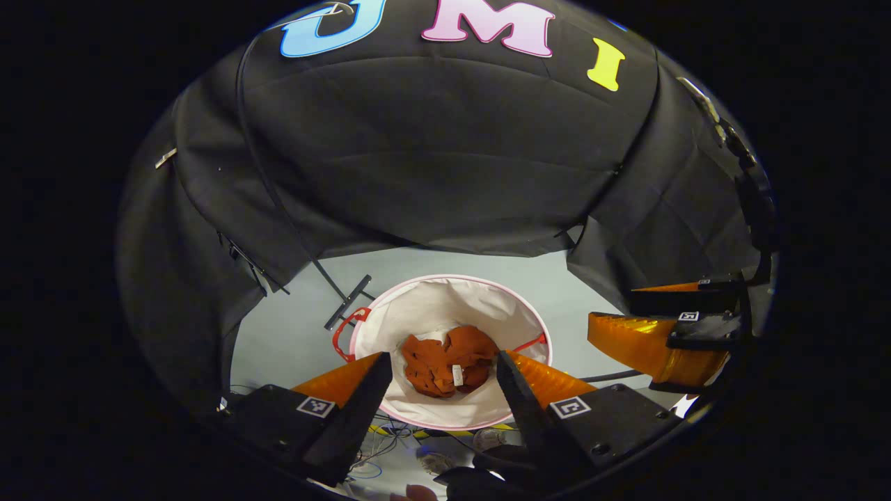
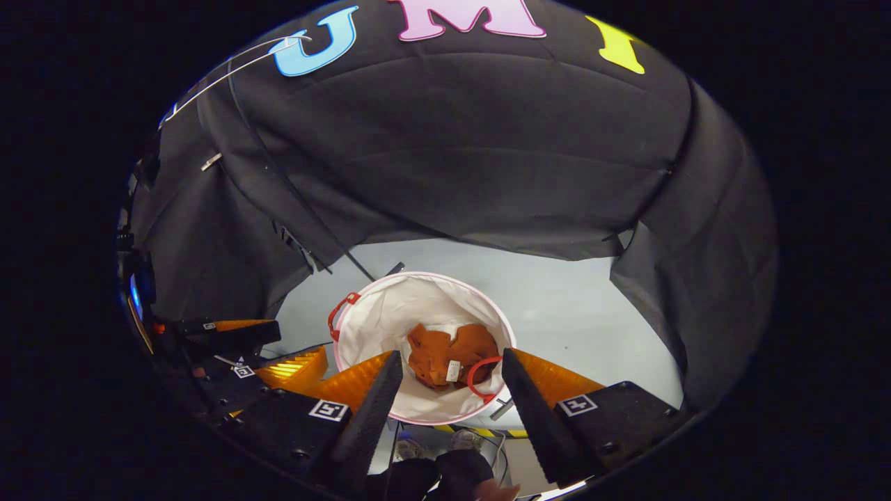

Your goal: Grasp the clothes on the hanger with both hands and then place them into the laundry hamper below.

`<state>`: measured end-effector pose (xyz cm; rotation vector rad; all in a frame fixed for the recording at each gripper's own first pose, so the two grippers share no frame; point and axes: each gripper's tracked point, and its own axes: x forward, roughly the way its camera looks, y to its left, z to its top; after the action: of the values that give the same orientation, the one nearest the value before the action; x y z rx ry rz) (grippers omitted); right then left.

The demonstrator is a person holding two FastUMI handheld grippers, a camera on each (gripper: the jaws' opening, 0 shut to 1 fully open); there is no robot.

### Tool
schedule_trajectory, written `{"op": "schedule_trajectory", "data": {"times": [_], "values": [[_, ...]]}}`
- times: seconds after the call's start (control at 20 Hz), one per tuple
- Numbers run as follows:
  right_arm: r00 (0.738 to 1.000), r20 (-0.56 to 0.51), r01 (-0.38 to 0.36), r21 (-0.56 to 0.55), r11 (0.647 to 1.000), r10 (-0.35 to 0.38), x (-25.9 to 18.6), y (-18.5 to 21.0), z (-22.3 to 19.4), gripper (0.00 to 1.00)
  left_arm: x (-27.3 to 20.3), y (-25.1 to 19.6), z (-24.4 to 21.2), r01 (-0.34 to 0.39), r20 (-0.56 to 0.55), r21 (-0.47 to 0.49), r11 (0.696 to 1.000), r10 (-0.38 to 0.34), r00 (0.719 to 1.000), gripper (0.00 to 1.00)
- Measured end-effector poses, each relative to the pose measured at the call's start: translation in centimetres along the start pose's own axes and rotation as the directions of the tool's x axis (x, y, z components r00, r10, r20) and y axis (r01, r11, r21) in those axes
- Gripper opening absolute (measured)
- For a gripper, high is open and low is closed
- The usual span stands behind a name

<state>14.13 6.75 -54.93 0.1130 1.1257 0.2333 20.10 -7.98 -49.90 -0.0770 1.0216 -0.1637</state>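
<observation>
A rust-orange garment lies crumpled at the bottom of the white laundry hamper with a pink rim and red handles. In the right gripper view the same garment shows a small white tag, inside the hamper. My left gripper hangs open above the hamper, nothing between its fingers. My right gripper is open too, above the hamper's near rim. The right gripper appears at the right edge of the left gripper view; the left gripper sits at the lower left of the right gripper view. A thin wire hanger hangs at upper left.
The hamper stands on a pale grey floor, ringed by black cloth walls. A black bar lies on the floor beside the hamper. Cables and yellow-black tape run near the hamper's close side.
</observation>
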Motion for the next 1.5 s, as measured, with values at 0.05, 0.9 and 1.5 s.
{"op": "schedule_trajectory", "data": {"times": [0.05,0.9,1.5], "values": [[1.0,0.012,0.011,0.003,1.0,-0.011,0.1,-0.1,0.1,0.93,-0.4,0.2,0.0,-0.006,0.005,-0.003,1.0,0.006,1.0,0.96],[0.889,0.453,0.065,0.04,0.997,-0.076,-21.6,5.8,9.0,0.99,-22.6,3.1,8.1,-0.042,0.473,-0.003,0.999,0.039,0.88,0.96],[0.623,0.781,0.082,0.007,0.997,-0.057,-42.3,10.9,13.6,0.98,-42.8,2.4,12.2,-0.043,0.774,-0.002,0.999,0.029,0.632,0.95]]}}
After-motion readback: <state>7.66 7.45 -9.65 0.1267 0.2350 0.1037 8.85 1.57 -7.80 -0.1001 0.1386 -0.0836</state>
